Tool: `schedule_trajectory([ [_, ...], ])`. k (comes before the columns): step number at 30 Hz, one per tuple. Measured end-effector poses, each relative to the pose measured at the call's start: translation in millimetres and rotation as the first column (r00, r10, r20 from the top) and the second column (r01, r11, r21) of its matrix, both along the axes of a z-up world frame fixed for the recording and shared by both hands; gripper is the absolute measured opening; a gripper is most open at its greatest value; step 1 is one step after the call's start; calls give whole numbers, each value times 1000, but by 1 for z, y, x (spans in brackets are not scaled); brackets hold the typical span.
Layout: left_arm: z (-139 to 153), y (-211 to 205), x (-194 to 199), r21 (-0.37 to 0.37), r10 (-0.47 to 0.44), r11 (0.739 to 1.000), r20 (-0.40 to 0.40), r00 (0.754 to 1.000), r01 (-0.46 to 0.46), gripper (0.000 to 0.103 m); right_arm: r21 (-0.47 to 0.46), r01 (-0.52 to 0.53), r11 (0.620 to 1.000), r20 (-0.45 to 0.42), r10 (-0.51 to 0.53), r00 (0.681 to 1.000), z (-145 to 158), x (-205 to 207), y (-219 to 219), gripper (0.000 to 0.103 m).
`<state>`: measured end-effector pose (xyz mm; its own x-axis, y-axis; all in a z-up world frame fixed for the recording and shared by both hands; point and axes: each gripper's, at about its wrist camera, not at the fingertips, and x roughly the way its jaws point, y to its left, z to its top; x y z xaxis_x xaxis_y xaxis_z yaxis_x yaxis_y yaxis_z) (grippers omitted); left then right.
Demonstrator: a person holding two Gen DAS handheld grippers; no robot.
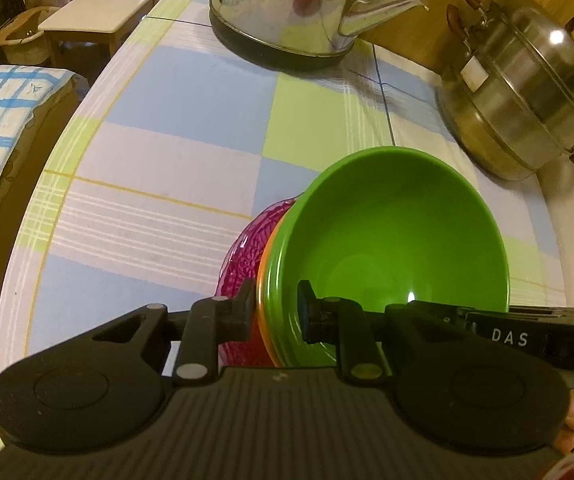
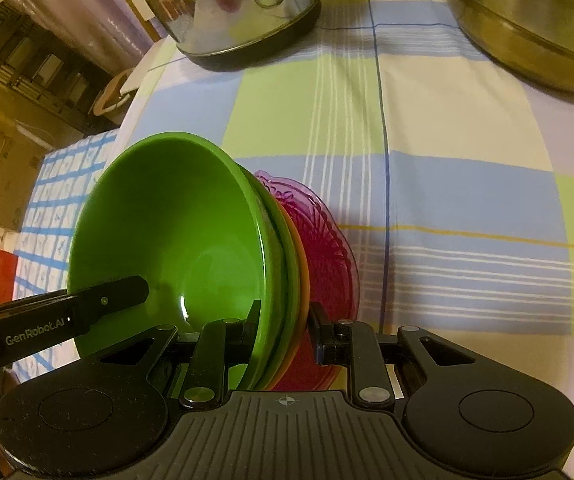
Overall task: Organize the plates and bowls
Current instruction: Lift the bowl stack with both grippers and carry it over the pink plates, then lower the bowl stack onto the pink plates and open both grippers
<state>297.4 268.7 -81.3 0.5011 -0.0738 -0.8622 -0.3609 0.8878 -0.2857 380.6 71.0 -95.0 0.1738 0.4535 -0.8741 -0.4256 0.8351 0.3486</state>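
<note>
Over the checked cloth of the counter (image 1: pixel 159 168), the left wrist view showed the left tool (image 1: pixel 277 312) clamped narrowly on the rims of a nested stack: a glossy green bowl (image 1: pixel 399 232), an orange plate (image 1: pixel 264 280) and a ribbed pink glass dish (image 1: pixel 239 260), near a shiny steel kettle (image 1: pixel 287 12) and lidded steamer pot (image 1: pixel 527 92). From the right wrist view, the right tool (image 2: pixel 285 330) pinched the opposite rims of the same tilted stack, green bowl (image 2: pixel 175 232) foremost.

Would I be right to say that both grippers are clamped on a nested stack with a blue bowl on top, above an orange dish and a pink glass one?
Not quite: the top bowl is green, not blue. The left wrist view shows the green bowl nested over the orange dish and pink glass dish, with the left gripper and right gripper clamped on their rims.
</note>
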Motion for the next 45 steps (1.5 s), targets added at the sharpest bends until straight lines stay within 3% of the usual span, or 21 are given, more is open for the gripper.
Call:
schedule_trajectory([
  [3, 1, -3, 1, 1, -7, 1000, -1, 1000, 7, 25, 14, 15, 1000, -11, -15, 1000, -1, 2, -2, 23],
  [10, 1, -1, 0, -13, -3, 1000, 8, 1000, 3, 27, 17, 6, 1000, -4, -6, 1000, 1, 1, -1, 27],
  [12, 4, -1, -1, -11, 0, 1000, 16, 1000, 0, 28, 38, 2, 999, 13, -2, 1000, 4, 1, -2, 42],
  [13, 5, 0, -2, -11, 1, 1000, 20, 1000, 0, 29, 44, 1, 999, 24, -2, 1000, 5, 0, -2, 59],
  [14, 6, 0, -2, -11, 1, 1000, 23, 1000, -1, 32, 47, 1, 999, 37, -2, 999, 7, 0, -3, 68],
  [20, 19, -1, -10, -4, 10, 1000, 58, 998, -9, 46, 65, -15, 998, 83, 10, 997, 22, -6, -14, 71],
  [31, 59, -4, -46, 9, 52, 999, 143, 988, -54, 68, 157, 80, 984, 105, -97, 990, 59, -20, -68, 74],
  [39, 92, -22, -86, 50, 64, 996, 202, 977, -76, 86, 196, 113, 974, 126, -140, 982, 88, -53, -95, 75],
  [45, 105, -36, -124, 75, 77, 993, 233, 969, -96, 92, 211, 122, 970, 140, -154, 978, 101, -84, -109, 76],
])
